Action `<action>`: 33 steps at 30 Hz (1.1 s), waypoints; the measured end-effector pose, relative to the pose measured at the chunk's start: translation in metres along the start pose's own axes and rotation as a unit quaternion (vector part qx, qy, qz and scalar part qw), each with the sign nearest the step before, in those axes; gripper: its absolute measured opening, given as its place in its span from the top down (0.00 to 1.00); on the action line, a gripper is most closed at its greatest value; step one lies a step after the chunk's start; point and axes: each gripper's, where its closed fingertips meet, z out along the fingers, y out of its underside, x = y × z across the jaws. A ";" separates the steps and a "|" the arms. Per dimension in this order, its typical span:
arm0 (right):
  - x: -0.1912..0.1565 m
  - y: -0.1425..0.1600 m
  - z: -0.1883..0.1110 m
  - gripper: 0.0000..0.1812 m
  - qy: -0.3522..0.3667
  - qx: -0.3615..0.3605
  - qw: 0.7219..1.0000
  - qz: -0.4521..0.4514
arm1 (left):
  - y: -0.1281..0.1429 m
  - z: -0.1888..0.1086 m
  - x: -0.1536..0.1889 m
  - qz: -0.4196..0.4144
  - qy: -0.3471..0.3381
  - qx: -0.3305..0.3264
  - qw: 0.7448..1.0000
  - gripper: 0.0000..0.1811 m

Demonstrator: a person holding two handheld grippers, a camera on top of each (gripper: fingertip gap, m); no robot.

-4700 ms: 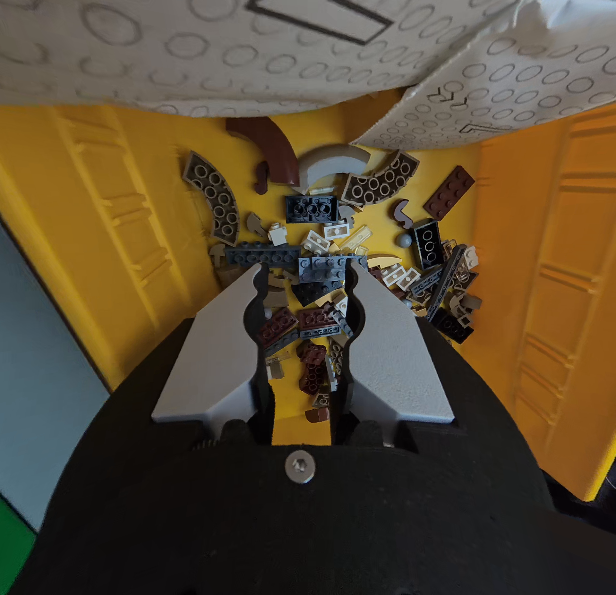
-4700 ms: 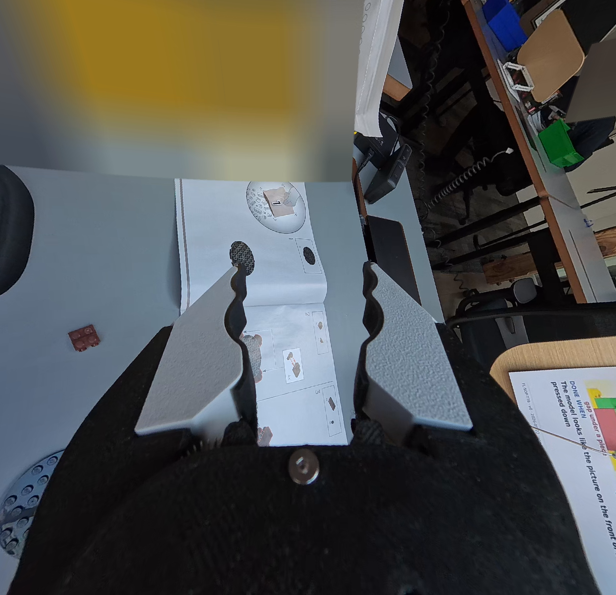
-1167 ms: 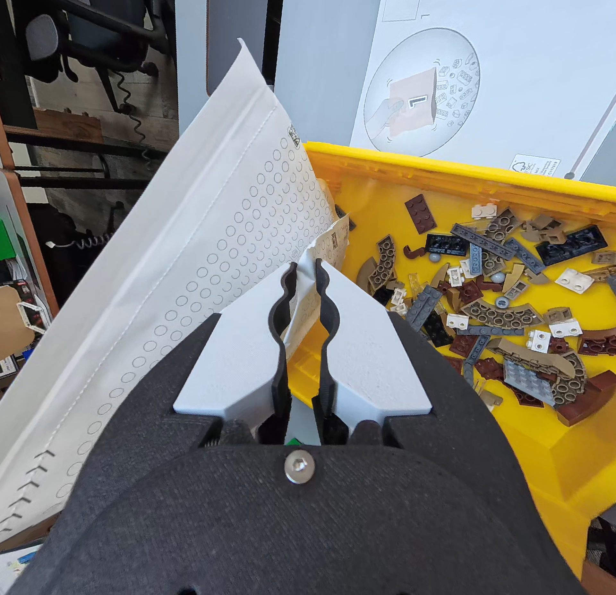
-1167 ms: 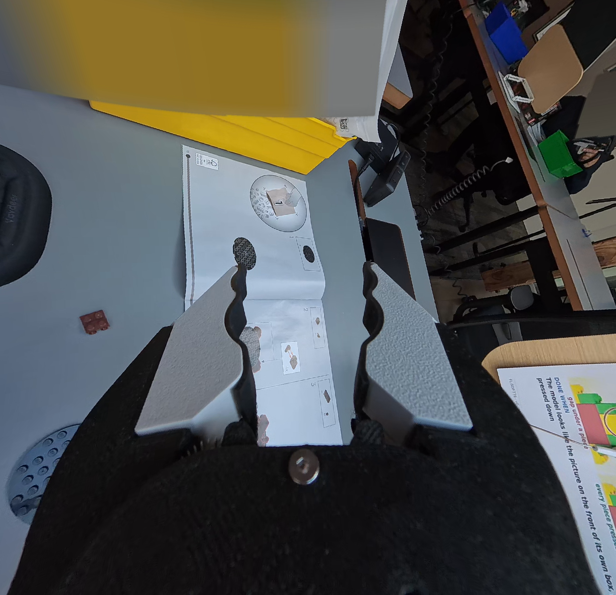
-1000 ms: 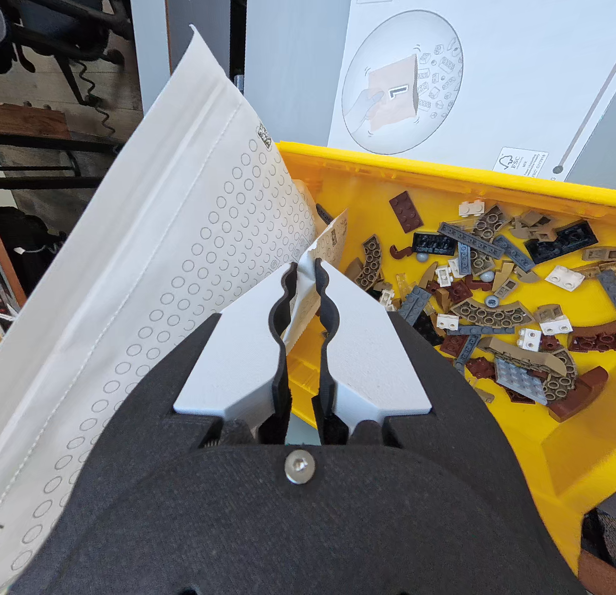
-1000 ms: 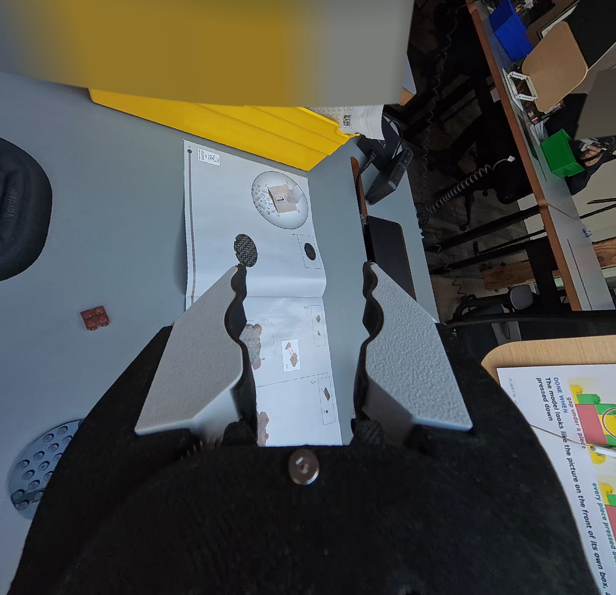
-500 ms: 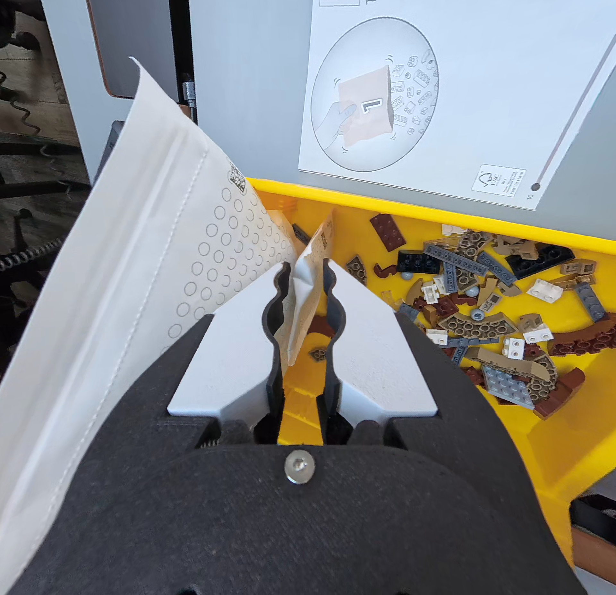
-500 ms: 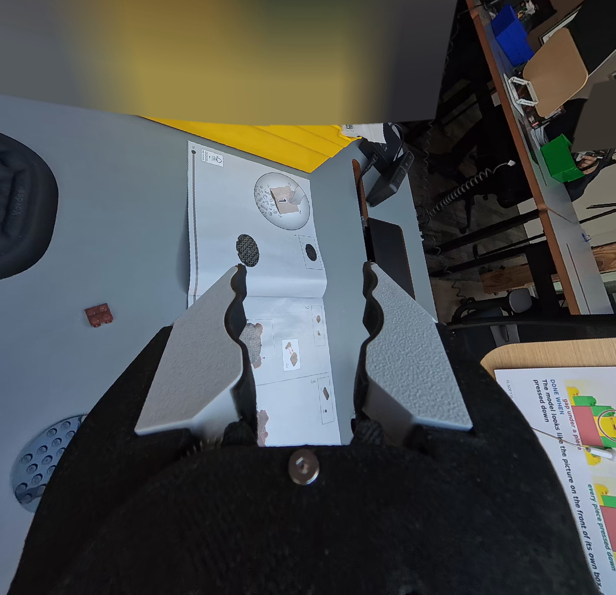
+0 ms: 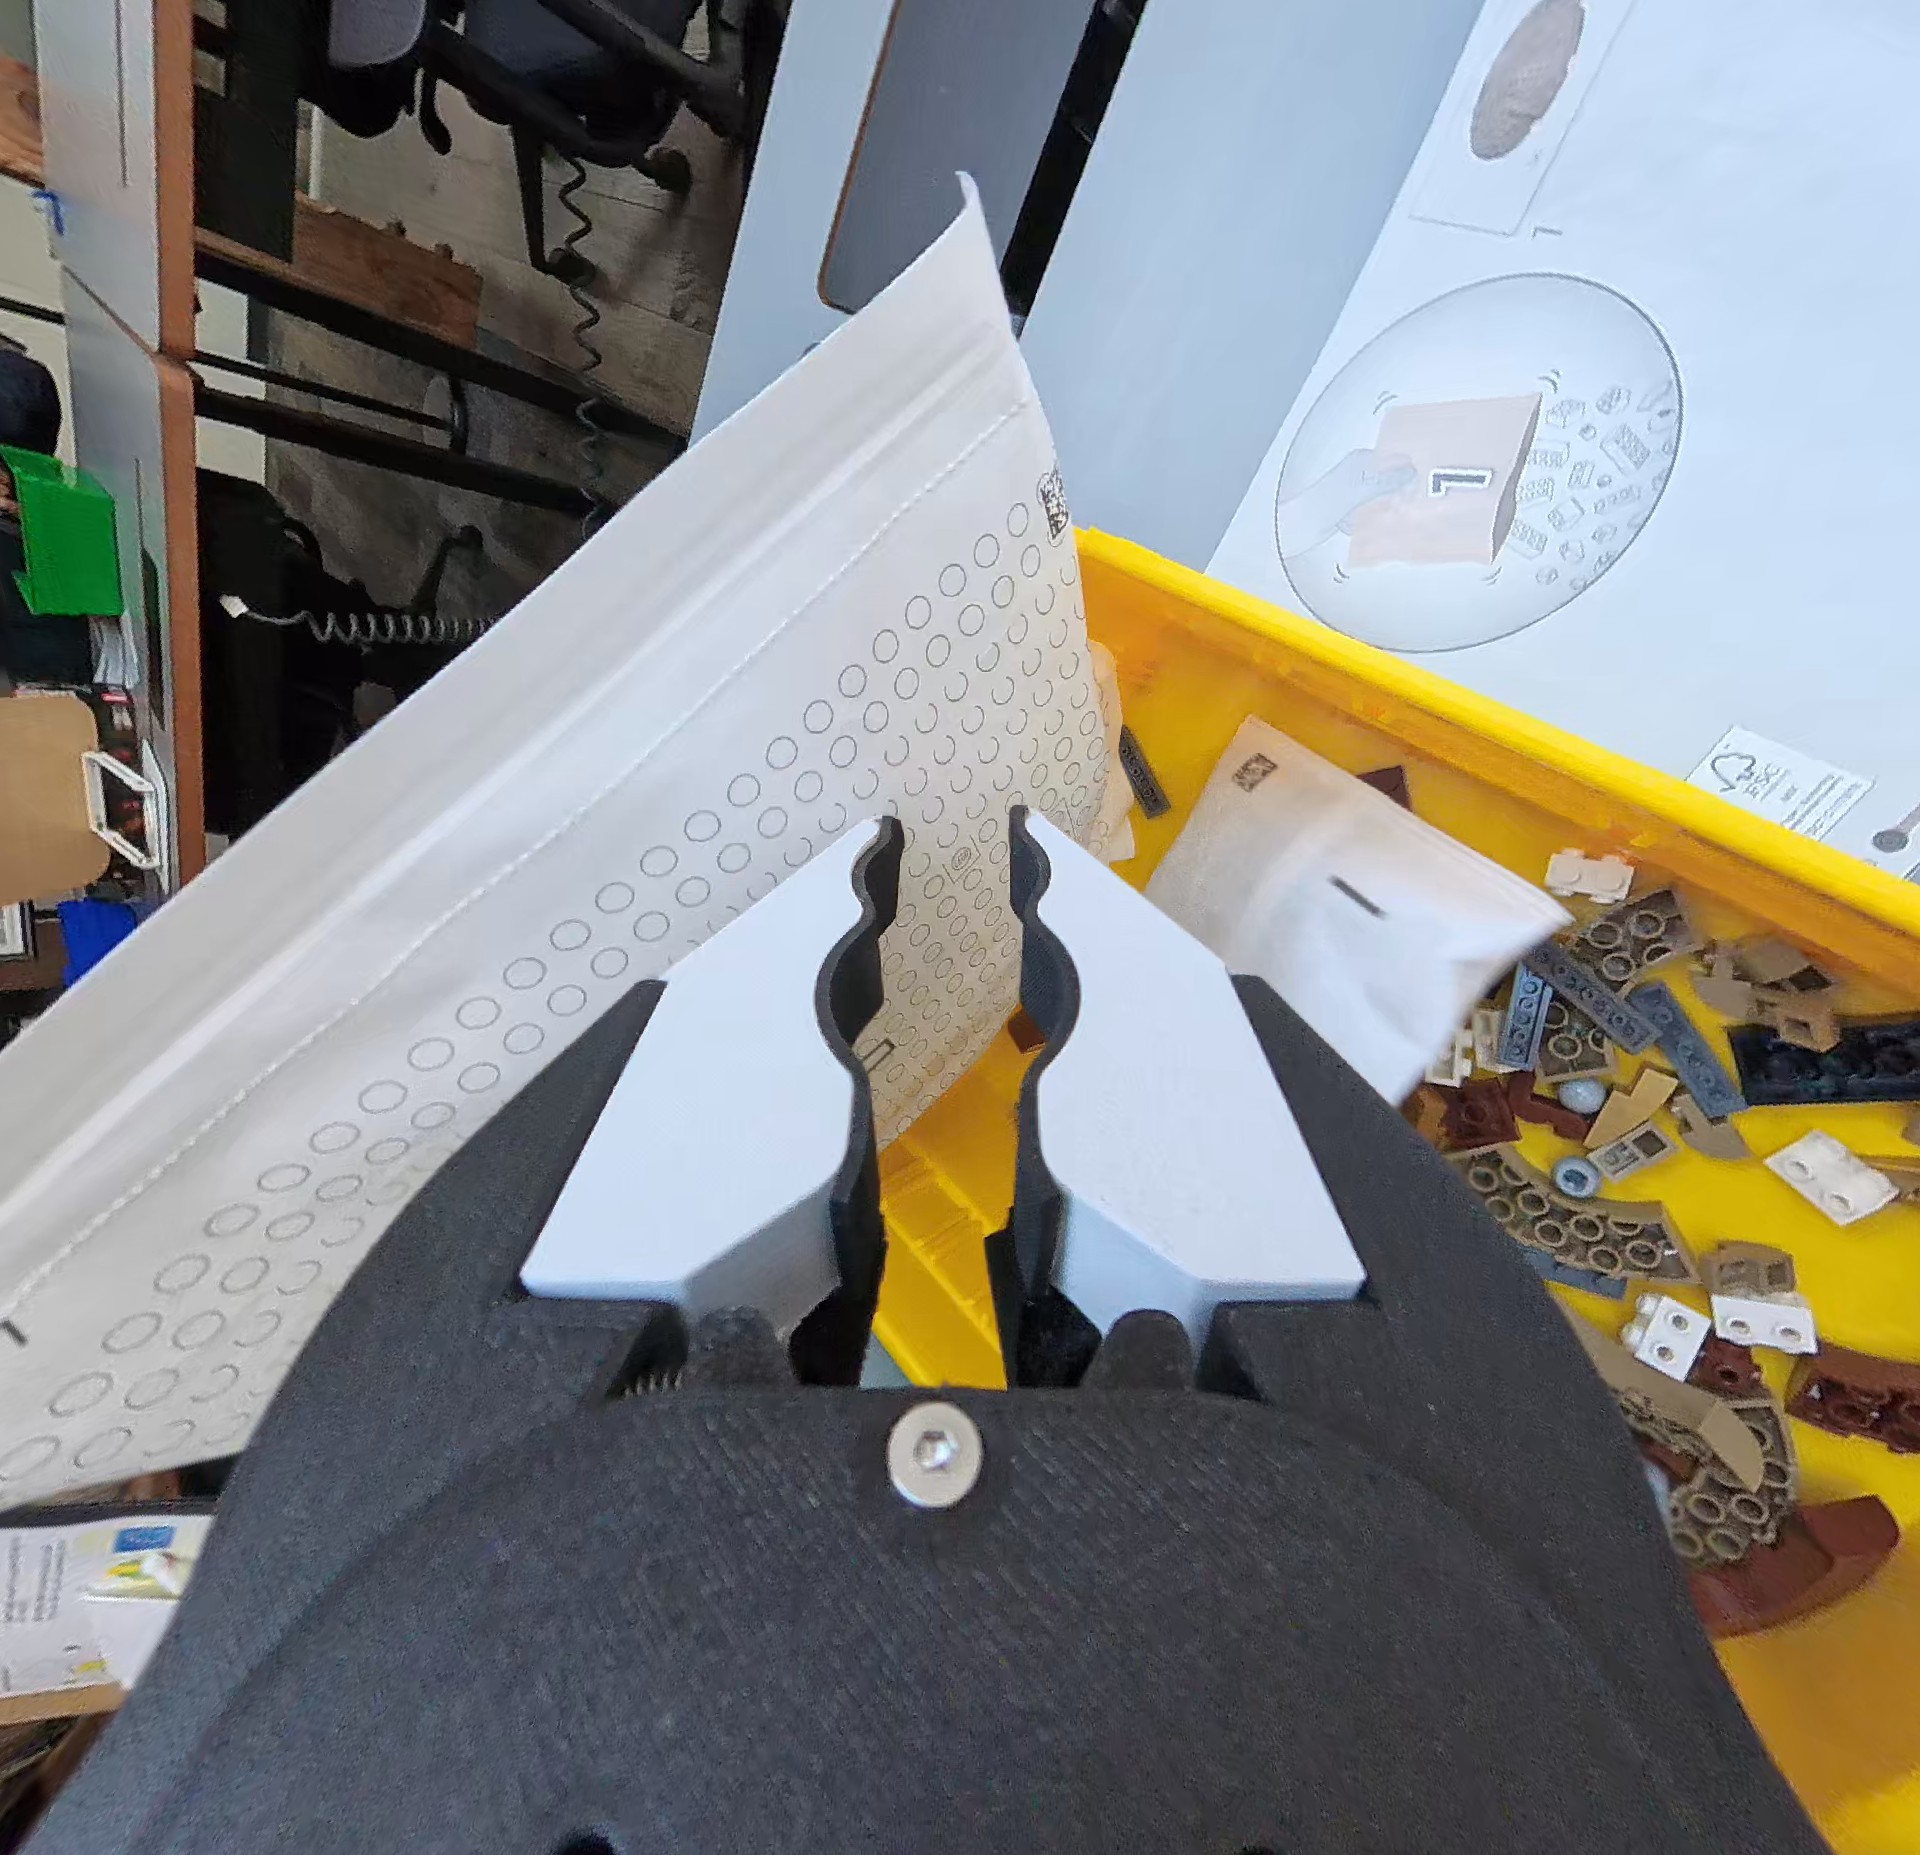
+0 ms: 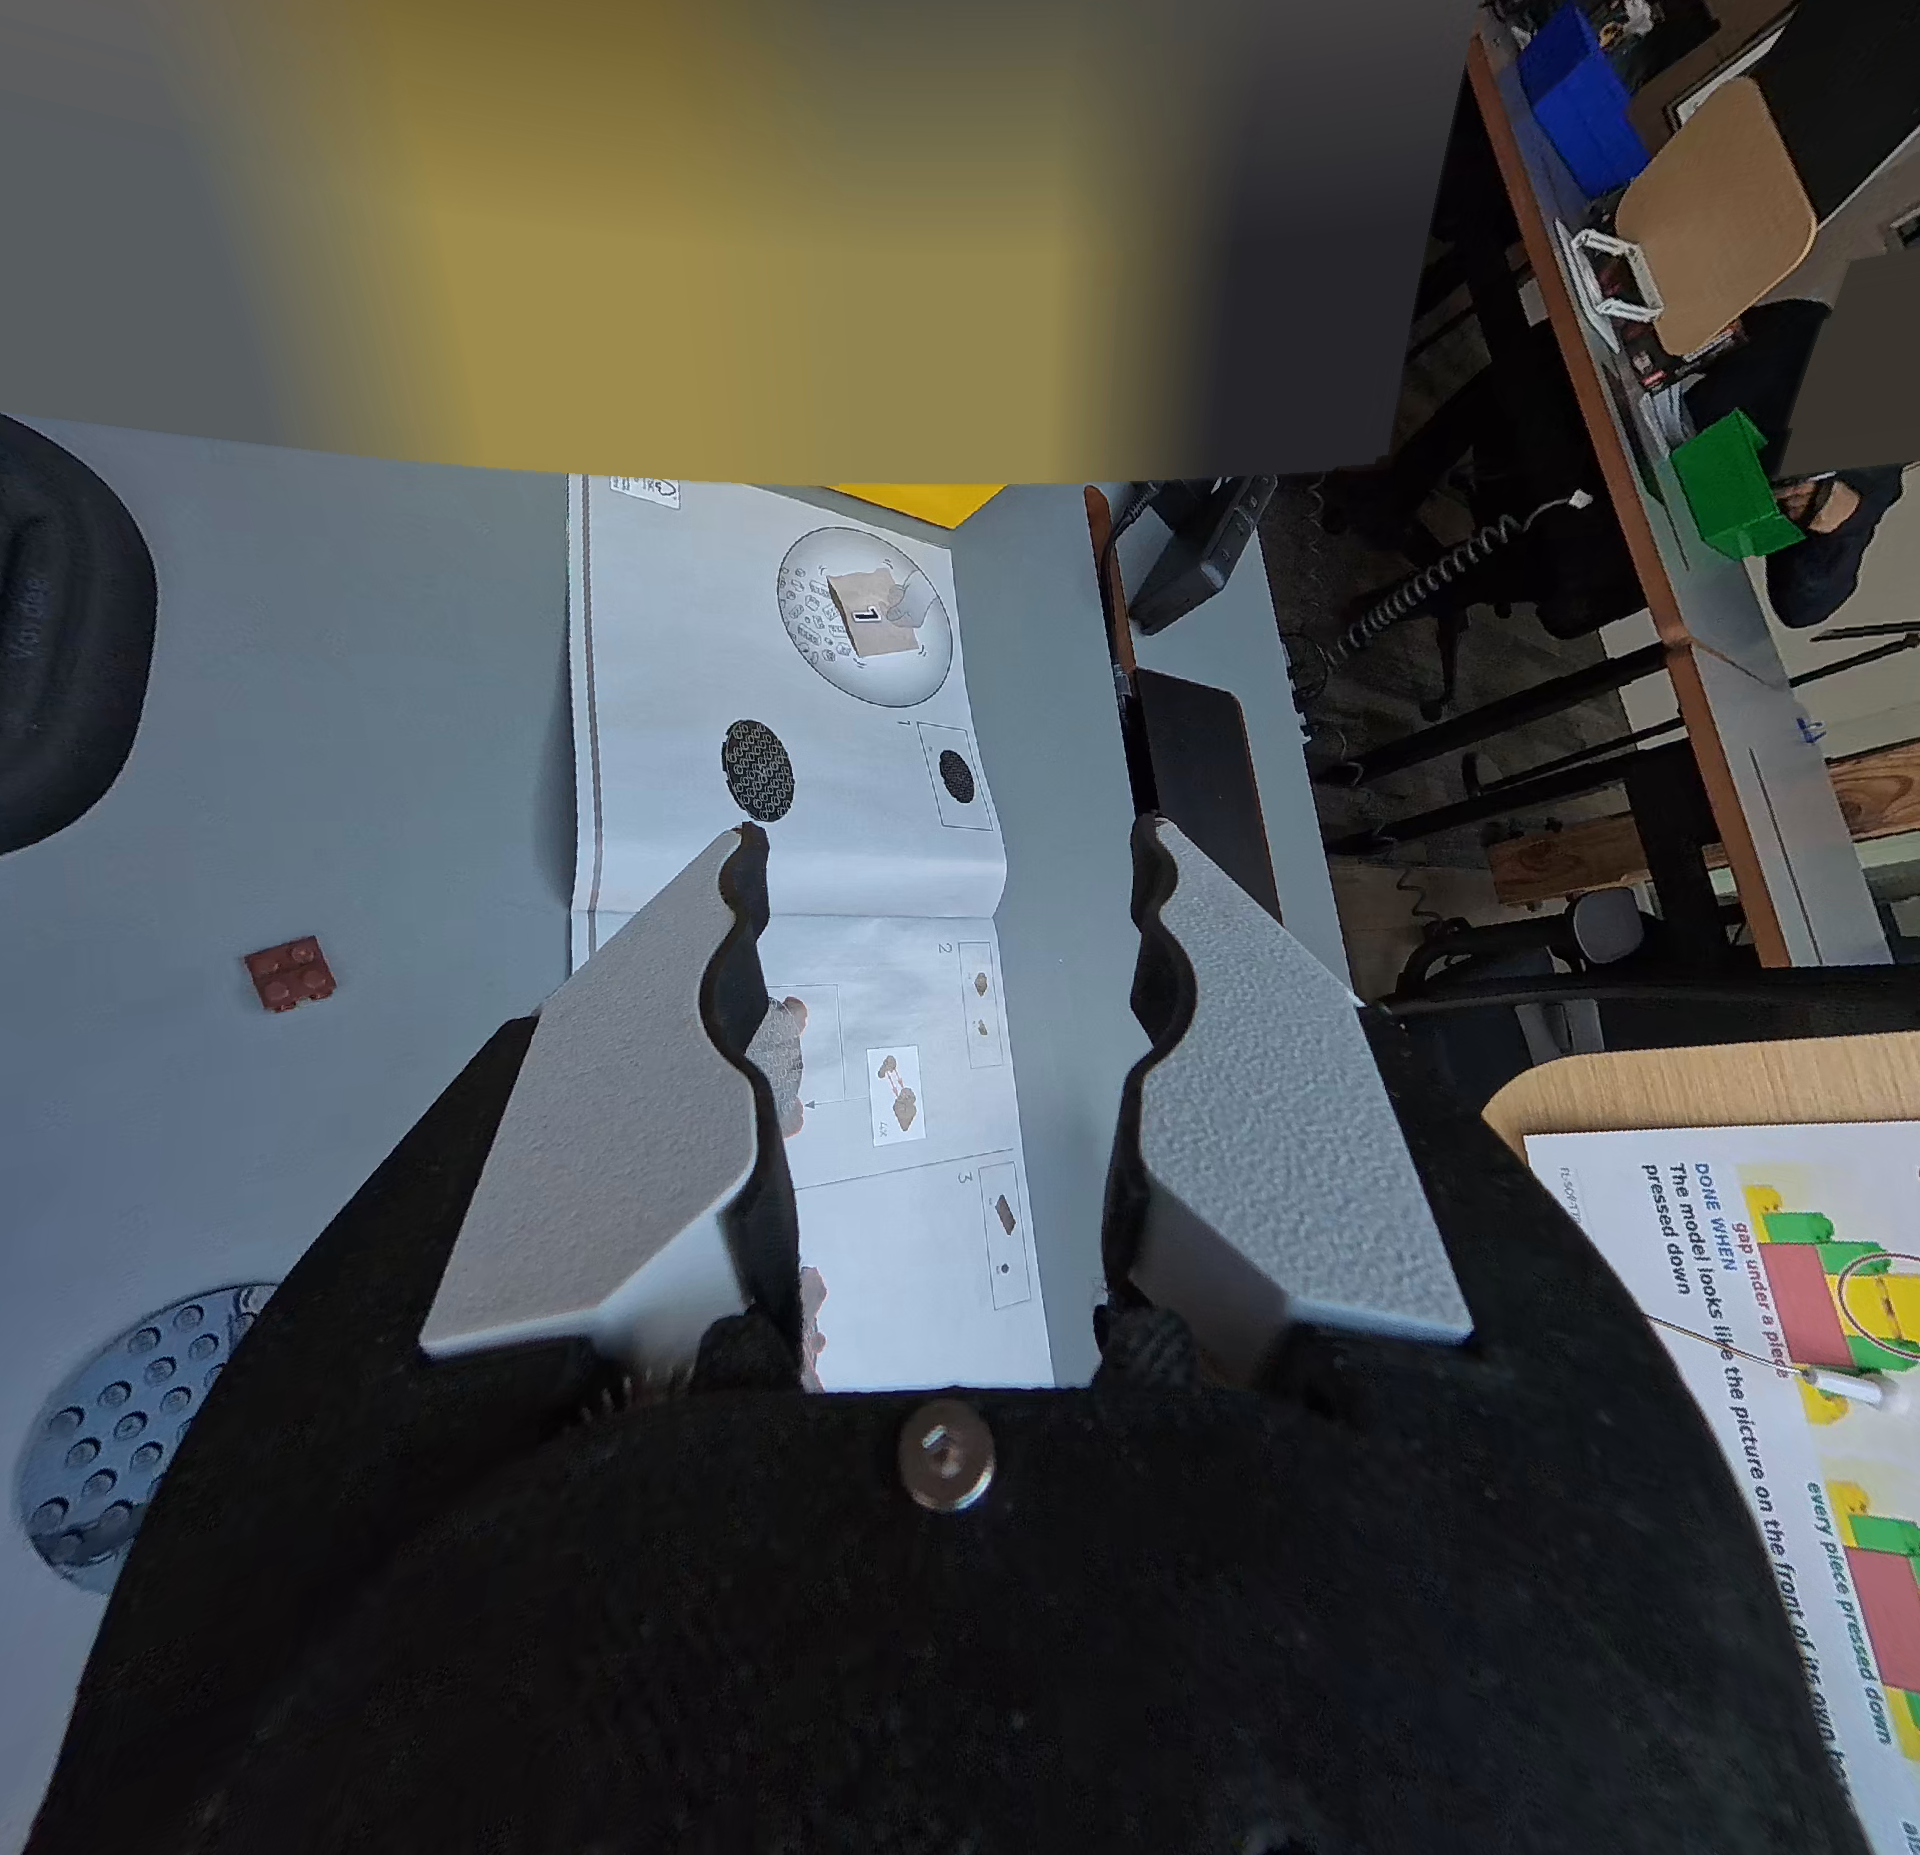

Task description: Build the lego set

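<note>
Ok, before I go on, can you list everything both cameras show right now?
Bin: one, yellow, on the table.
Loose bricks: many, grey, tan, brown, black, white, in the bin.
Small bag: one, white, over the bricks.
Large bag: one, white with circles, at the bin's end.
Booklet: one, open, on the table.
Brown brick: one, left of the booklet.
Round plate: one, grey, table's near left.
Printed sheet: one, lower right.
Left gripper: partly open, empty.
Right gripper: open, empty.
</note>
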 end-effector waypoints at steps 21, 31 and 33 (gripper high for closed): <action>0.015 0.005 -0.014 0.61 0.019 0.006 1.000 0.009 | 0.087 0.003 0.103 0.018 0.140 -0.116 0.983 0.66; 0.021 0.005 -0.022 0.61 0.028 0.012 0.999 0.009 | 0.087 0.023 0.110 0.047 0.140 -0.119 0.982 0.76; 0.022 0.005 -0.022 0.61 0.030 0.011 0.999 0.010 | 0.087 0.021 0.108 0.048 0.136 -0.116 0.983 0.78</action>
